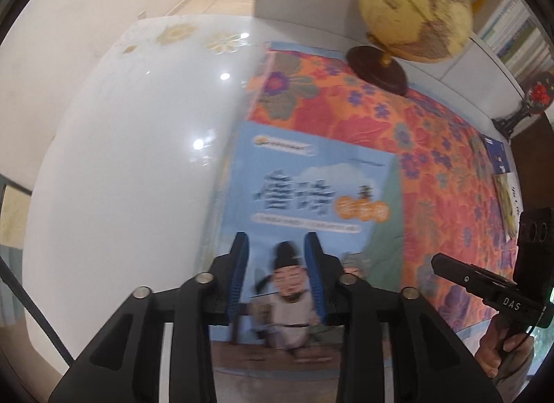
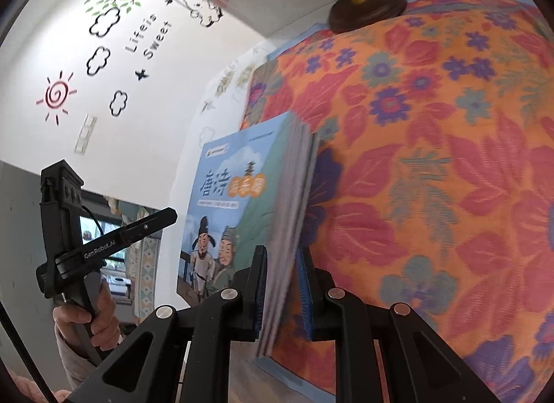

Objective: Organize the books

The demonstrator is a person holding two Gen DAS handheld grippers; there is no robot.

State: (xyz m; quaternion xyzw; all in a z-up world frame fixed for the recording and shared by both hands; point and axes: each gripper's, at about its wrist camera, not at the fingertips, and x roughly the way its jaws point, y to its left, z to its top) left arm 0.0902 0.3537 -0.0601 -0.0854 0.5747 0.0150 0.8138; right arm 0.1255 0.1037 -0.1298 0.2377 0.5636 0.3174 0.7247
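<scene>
**Left wrist: book stack gripped at its edge**

My left gripper (image 1: 277, 274) hovers spread over the books (image 1: 304, 195). My right gripper (image 2: 282, 285) clamps the books' (image 2: 239, 209) near edge, tilted above the floral cloth (image 2: 432, 167), globe (image 2: 363, 8) far beyond.

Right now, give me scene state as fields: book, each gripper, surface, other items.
book: blue illustrated picture book, lifted on edge, page block between the right gripper's fingers
right gripper: shut on the book's page edge
left gripper: open, fingers in front of the book cover, contact not clear
surface: orange floral cloth on a glossy white table
other items: globe on dark base, at the cloth's far edge
</scene>
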